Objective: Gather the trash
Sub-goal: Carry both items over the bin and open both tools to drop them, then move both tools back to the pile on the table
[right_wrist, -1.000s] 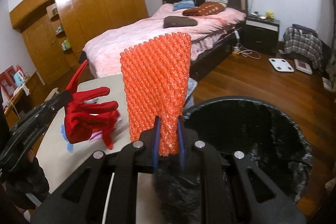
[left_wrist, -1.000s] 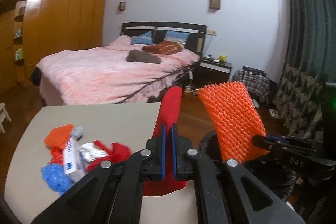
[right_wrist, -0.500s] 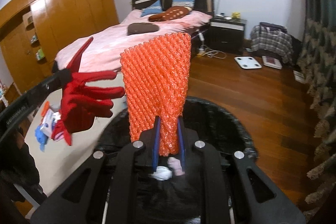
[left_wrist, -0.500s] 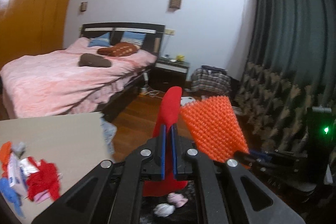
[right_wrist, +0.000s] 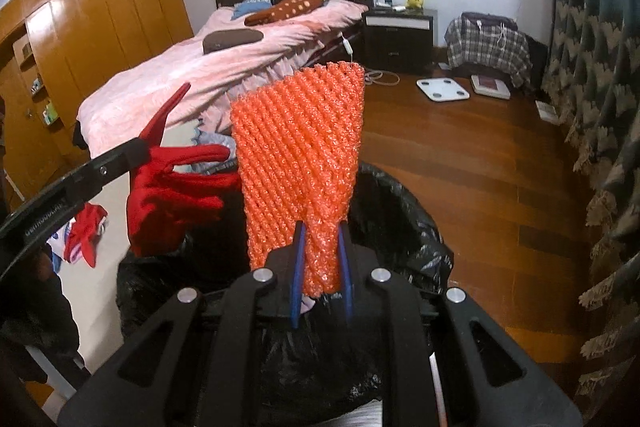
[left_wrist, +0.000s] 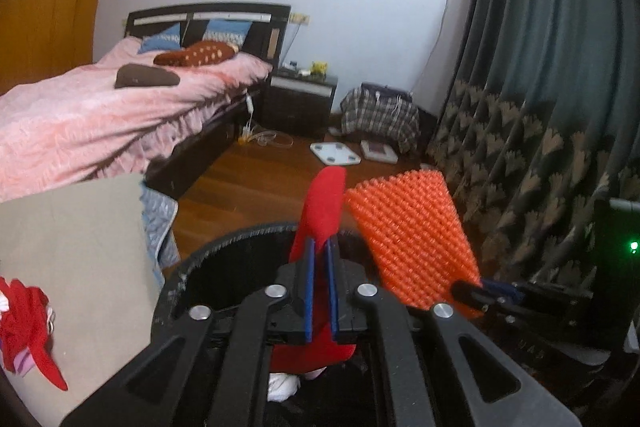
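Left claw [left_wrist: 320, 279]: clenched on a red fabric glove [left_wrist: 324, 203]. In the left wrist view the glove stands edge-on between the blue pads, its long axis running from the lower centre of the frame up to a rounded tip at mid-frame, with the lower part hanging below the pads. In the right wrist view the same glove appears at the left of the frame, its fingers spread and pointing right toward frame centre, one strip pointing to the upper right.

Right claw [right_wrist: 320, 267]: its jaws are opening, with the narrow lower end of an orange foam mesh sleeve [right_wrist: 300, 163] between the blue pads. From these frames it cannot be told whether the pads press on it. The sleeve's long axis runs near vertical in the frame, widening to an open edge at the top centre. In the left wrist view the sleeve leans toward the upper left, just right of the glove.

Both items sit above a round bin lined with a black plastic bag [right_wrist: 404, 227], which fills the lower centre of each view. Pale crumpled scraps [left_wrist: 284, 383] lie inside it.

A beige surface [left_wrist: 76, 227] occupies the lower left of the left wrist view, carrying a second red fabric piece with pink trim [left_wrist: 28, 331] at the frame's left edge. A bed with a pink cover [right_wrist: 224, 67] stands in the upper left.
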`<state>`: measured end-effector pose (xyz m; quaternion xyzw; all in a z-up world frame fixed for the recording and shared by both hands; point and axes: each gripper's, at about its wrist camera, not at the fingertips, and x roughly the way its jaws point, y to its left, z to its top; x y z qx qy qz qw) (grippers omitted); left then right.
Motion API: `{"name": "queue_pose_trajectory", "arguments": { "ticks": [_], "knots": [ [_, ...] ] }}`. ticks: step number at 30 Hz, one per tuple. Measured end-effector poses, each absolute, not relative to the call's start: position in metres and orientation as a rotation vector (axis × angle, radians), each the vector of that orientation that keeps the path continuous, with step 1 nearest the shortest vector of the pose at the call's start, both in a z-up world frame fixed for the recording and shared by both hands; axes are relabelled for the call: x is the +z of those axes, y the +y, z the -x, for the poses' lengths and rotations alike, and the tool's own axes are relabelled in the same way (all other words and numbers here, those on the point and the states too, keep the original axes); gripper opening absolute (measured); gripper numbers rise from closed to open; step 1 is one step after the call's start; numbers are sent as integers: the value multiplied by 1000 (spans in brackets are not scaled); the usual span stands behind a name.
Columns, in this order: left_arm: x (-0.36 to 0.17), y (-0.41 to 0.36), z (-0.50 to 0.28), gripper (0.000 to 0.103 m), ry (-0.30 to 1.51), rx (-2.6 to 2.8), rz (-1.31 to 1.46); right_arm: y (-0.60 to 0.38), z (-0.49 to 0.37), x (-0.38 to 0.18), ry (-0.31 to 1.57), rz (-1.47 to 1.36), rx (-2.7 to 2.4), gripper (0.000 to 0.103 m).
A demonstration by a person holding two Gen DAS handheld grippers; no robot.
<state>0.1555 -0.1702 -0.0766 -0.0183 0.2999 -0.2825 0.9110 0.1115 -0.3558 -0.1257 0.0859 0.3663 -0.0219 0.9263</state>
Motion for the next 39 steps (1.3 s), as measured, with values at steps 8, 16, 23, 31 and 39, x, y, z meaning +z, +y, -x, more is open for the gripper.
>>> {"name": "queue_pose_trajectory", "arguments": {
  "ticks": [8, 16, 23, 31, 39],
  "knots": [
    [-89, -143, -161, 48, 670, -523, 49, -352, -113, -139, 785, -169, -78, 51],
    [-85, -91, -151, 81, 628, -386, 36, -339, -109, -130, 747, -170, -80, 94],
    [-84, -34, -131, 85, 601, -265, 22, -300, -115, -122, 733, -132, -3, 94],
    [-90, 29, -107, 86, 591, -125, 12, -238, -133, -116, 722, -103, 112, 94],
    [-94, 82, -96, 86, 567, 5, 5, -170, -153, -114, 703, -67, 230, 94]
  ]
}}
